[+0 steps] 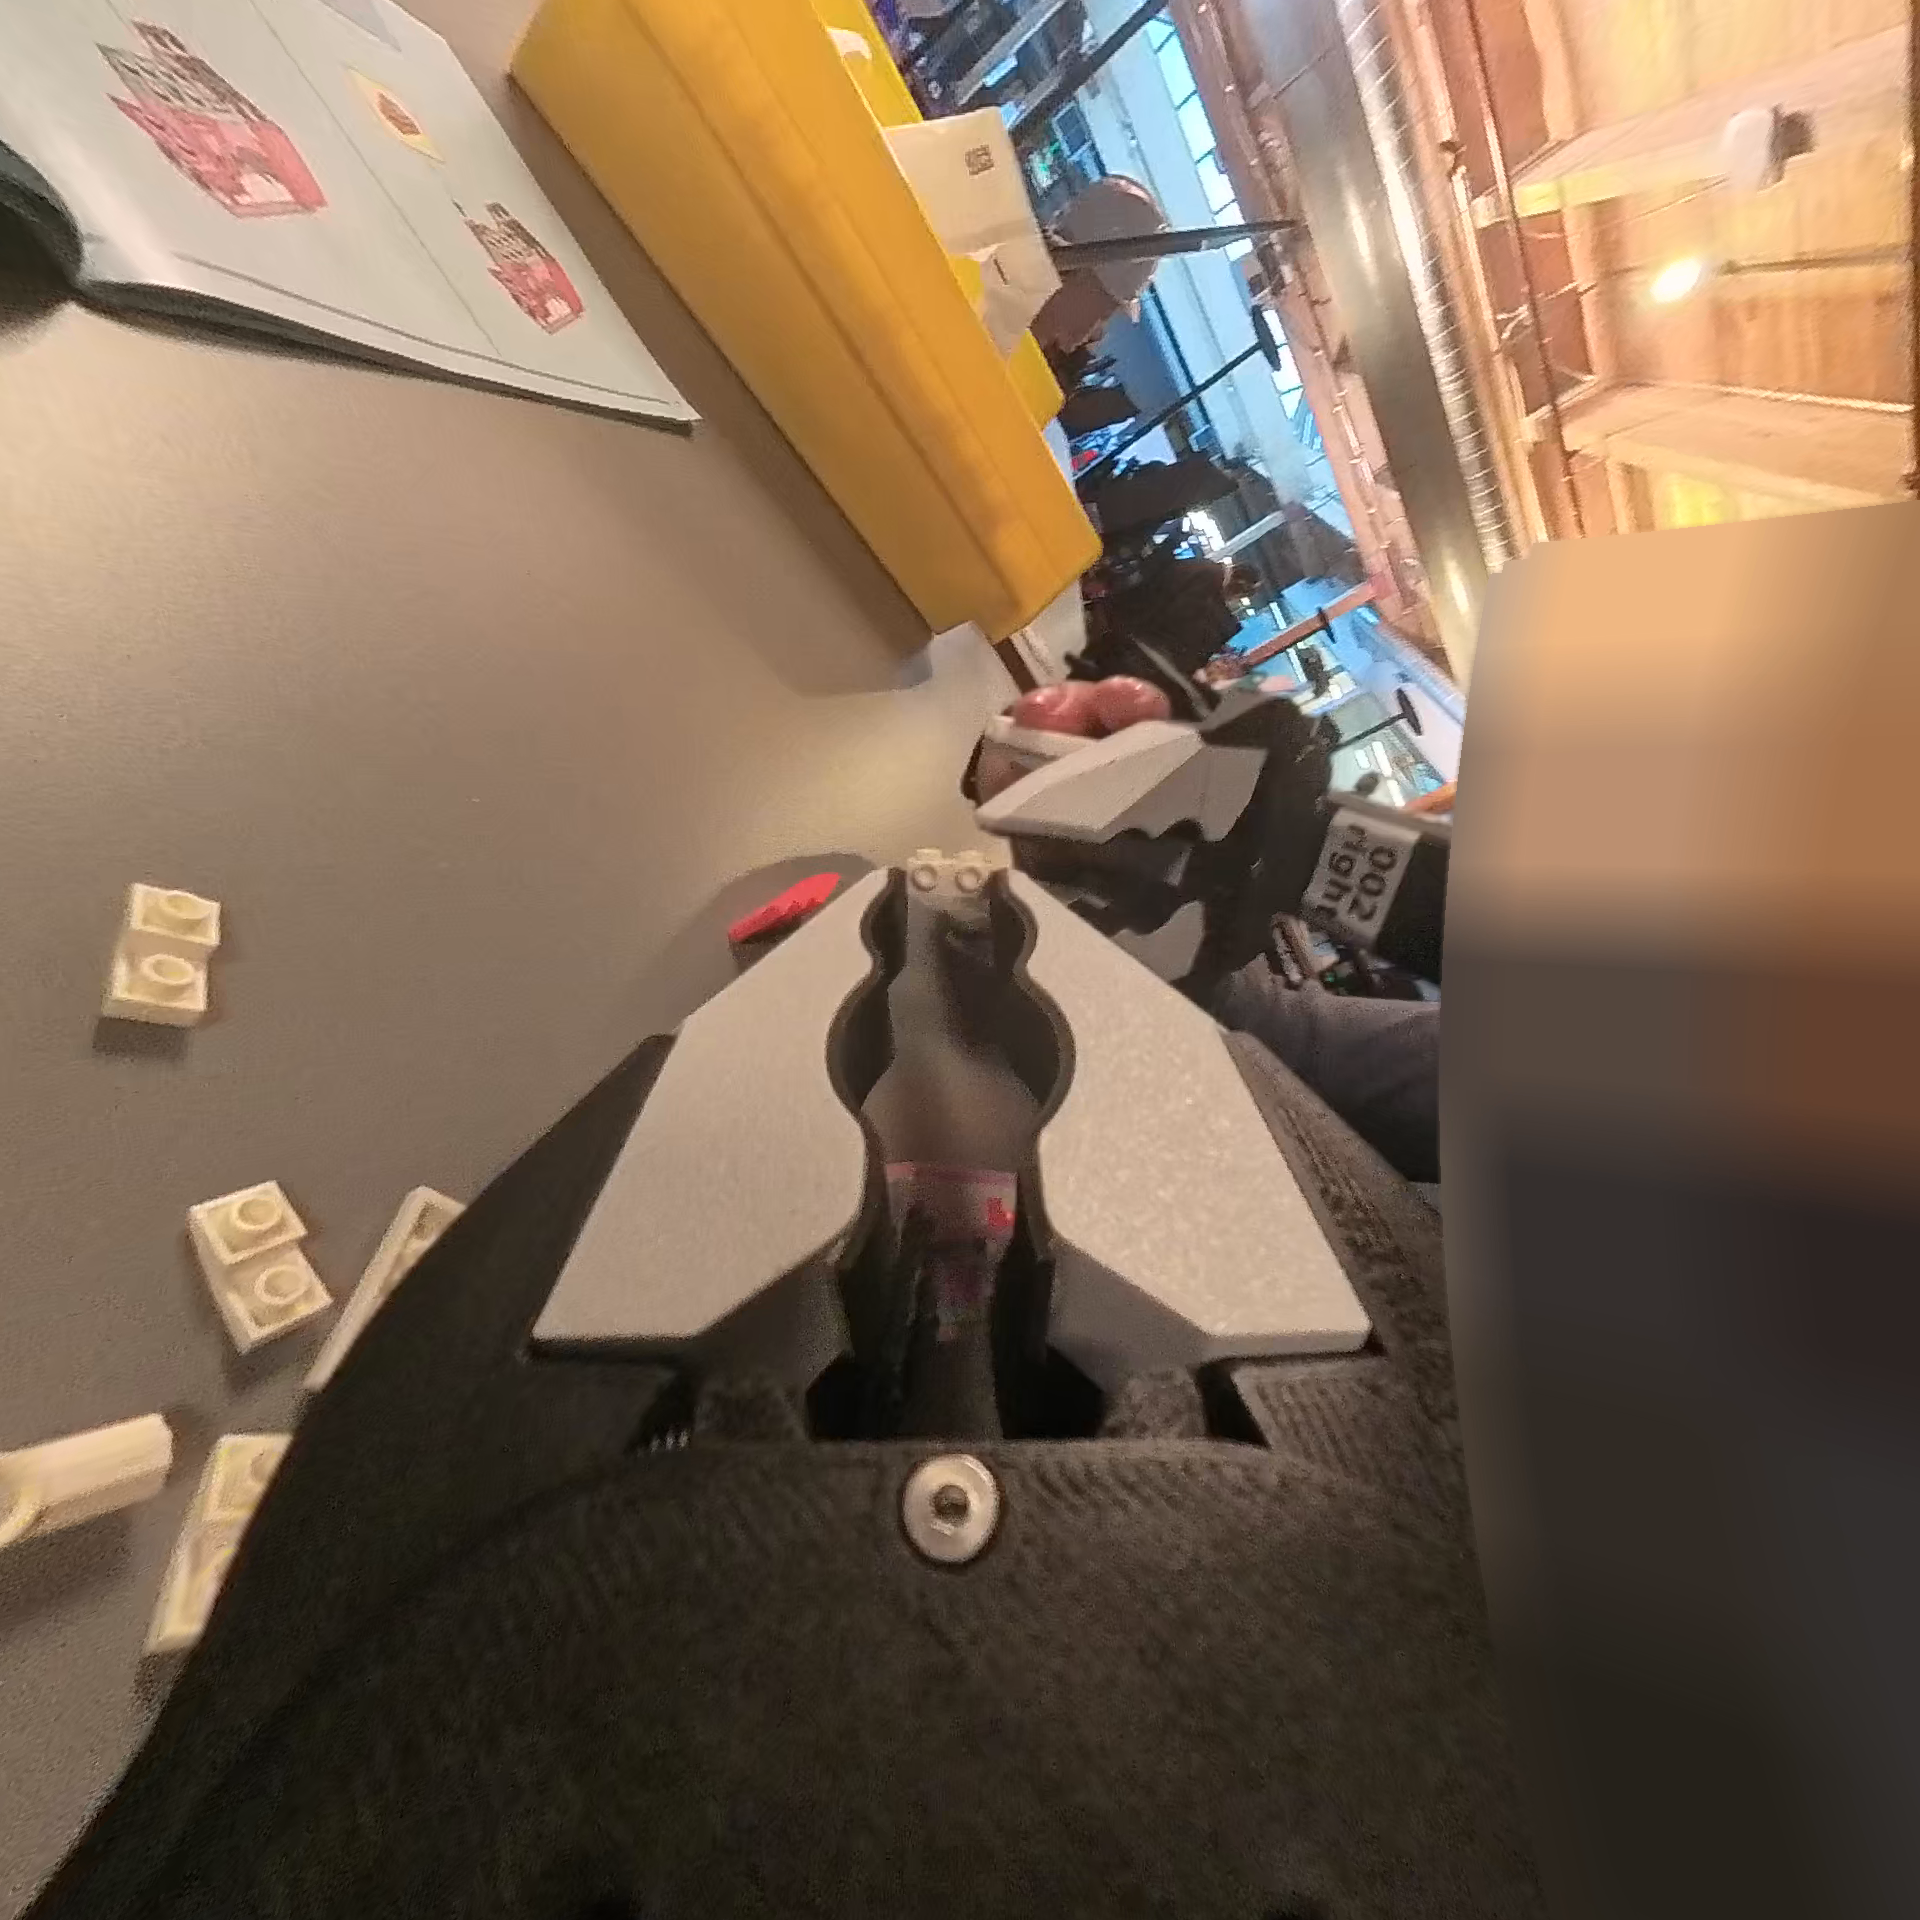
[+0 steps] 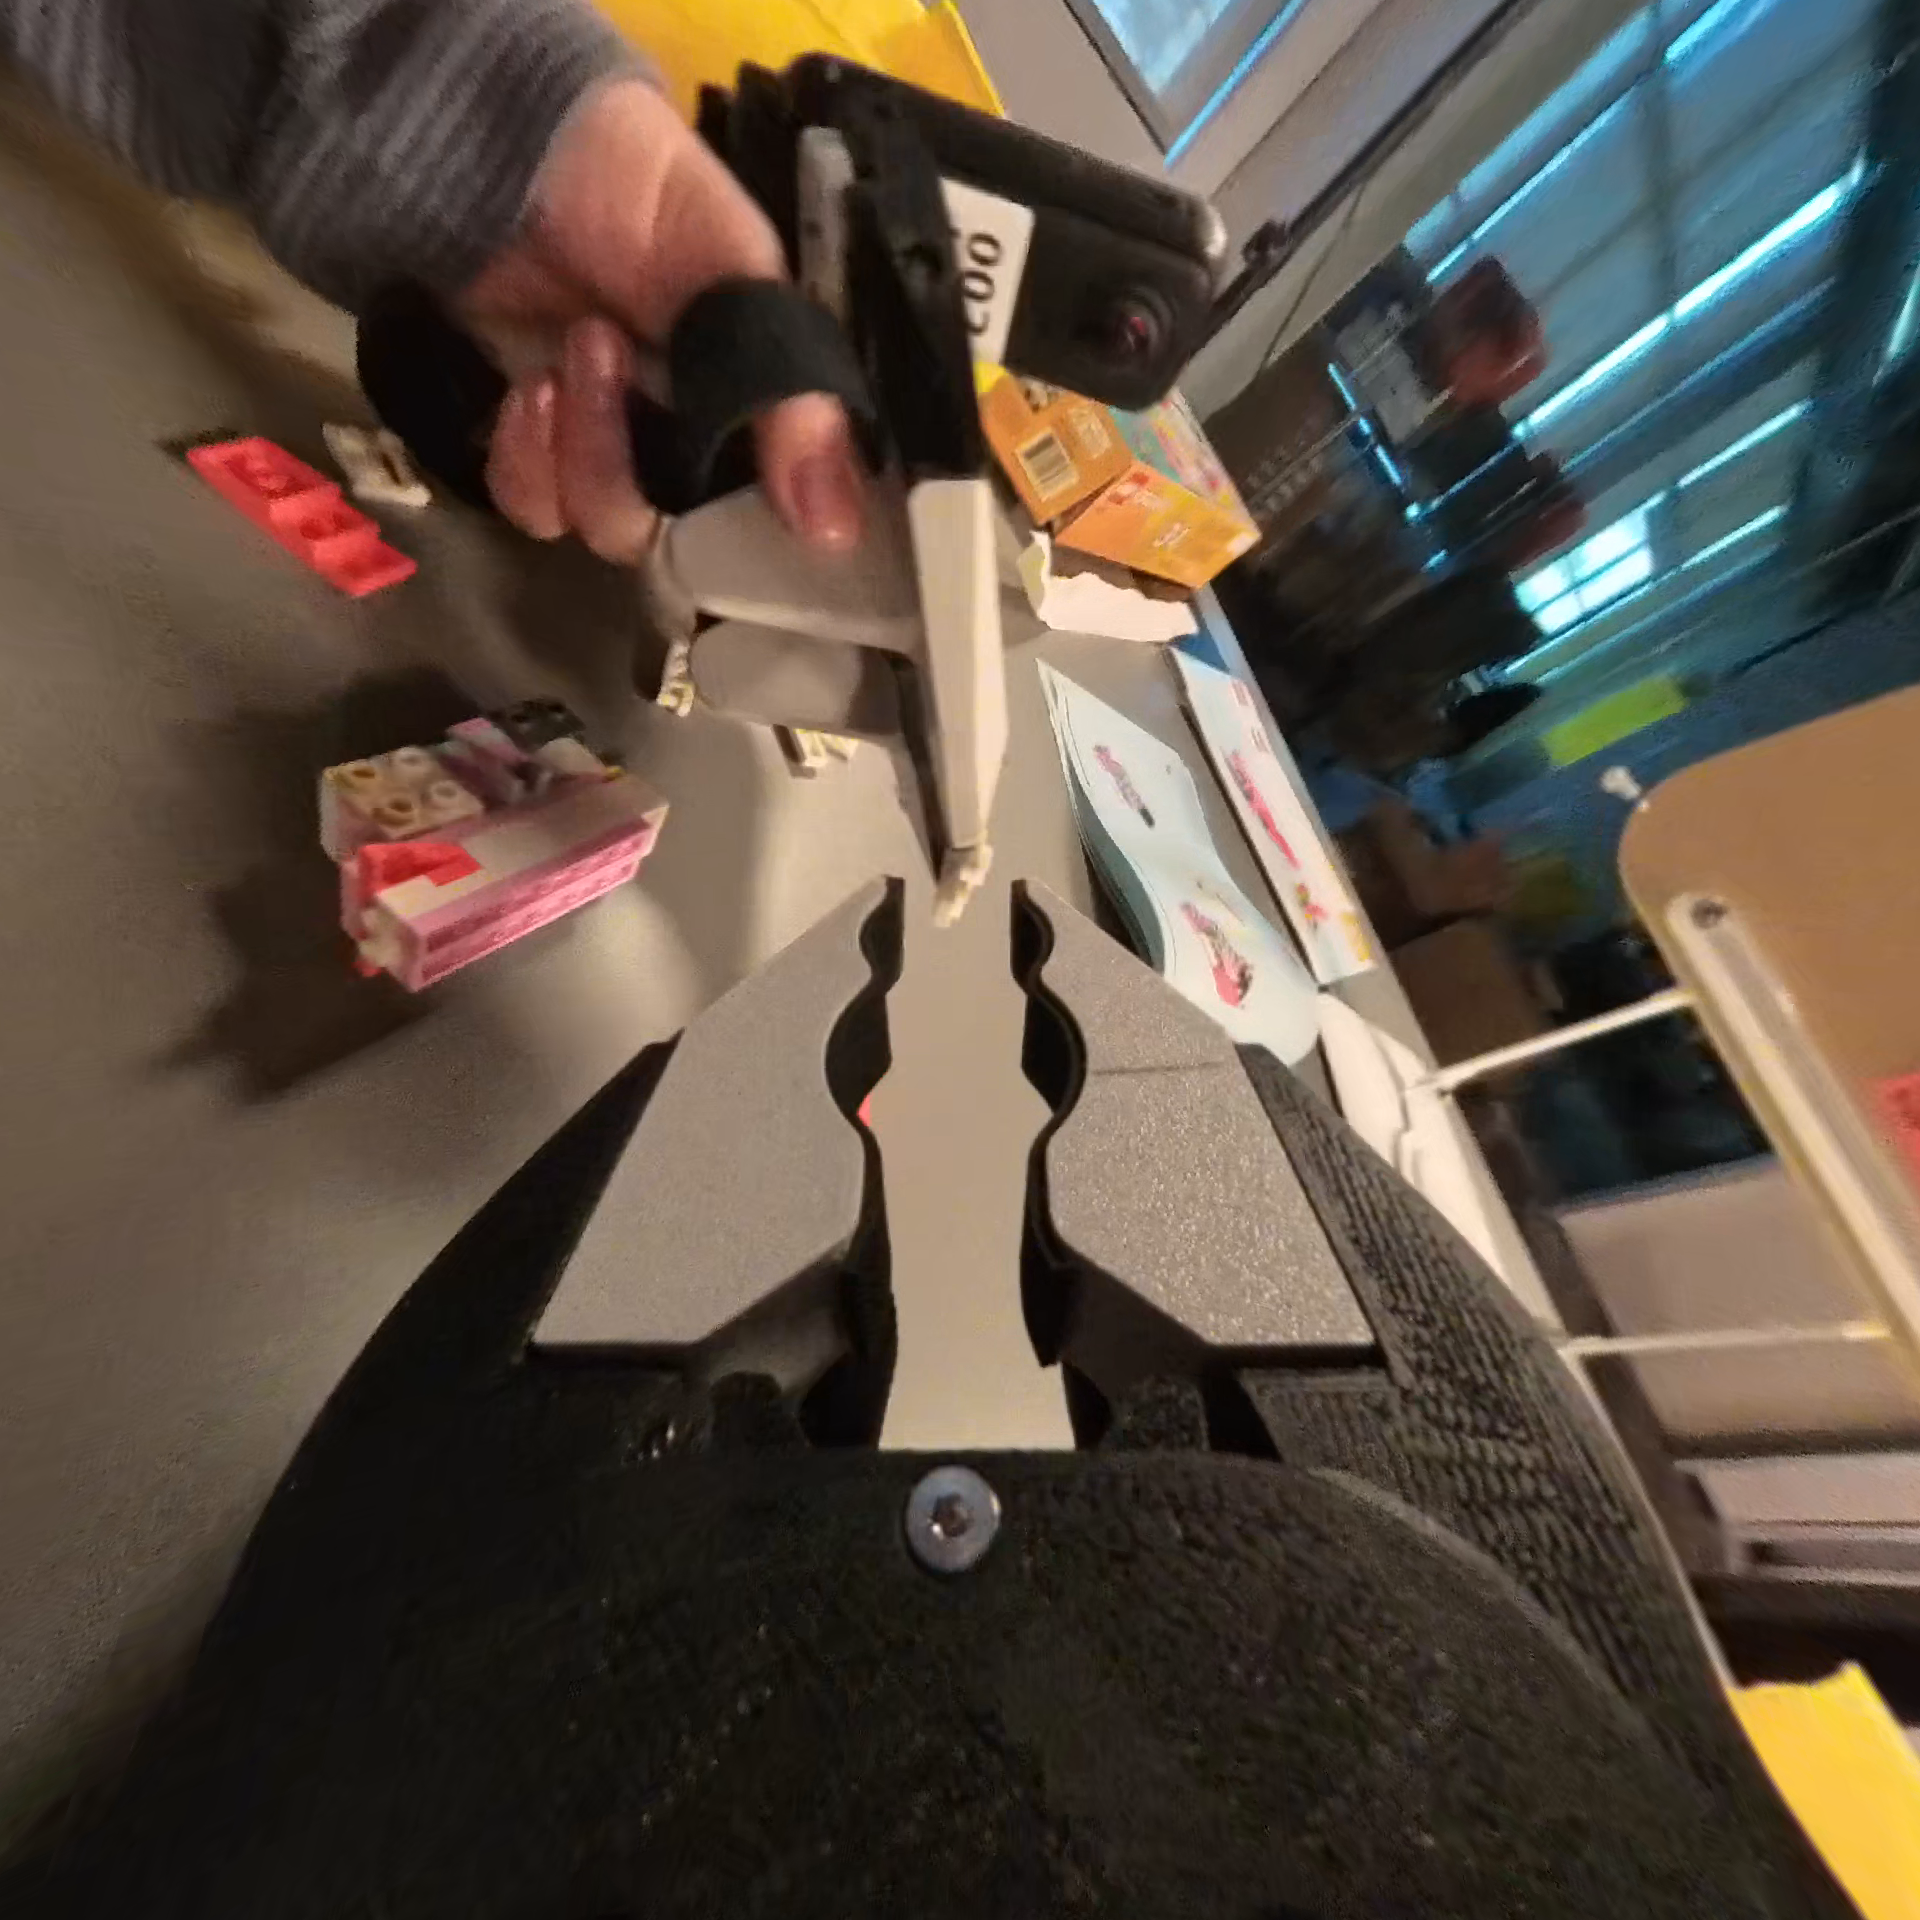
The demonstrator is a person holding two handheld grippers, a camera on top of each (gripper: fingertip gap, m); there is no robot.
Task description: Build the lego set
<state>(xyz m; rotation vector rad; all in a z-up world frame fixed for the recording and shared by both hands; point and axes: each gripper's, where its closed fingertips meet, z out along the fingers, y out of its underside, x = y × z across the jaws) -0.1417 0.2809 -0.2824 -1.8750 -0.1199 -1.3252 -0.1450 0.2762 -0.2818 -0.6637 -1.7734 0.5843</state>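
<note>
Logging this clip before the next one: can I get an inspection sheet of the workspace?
Surface: grey table.
Job's things: pink brick build; loose cream plates; red piece.
Clutter: instruction booklet, yellow bin, orange boxes.
Grippers: left gripper pinches a small cream brick; right gripper open, holding nothing.
Cables: nothing seen.
Surroundings: chair, windows.

Yellow bin [image 1: 831, 343], instruction booklet [image 1: 343, 208] (open), orange boxes [image 2: 1122, 488].
</note>
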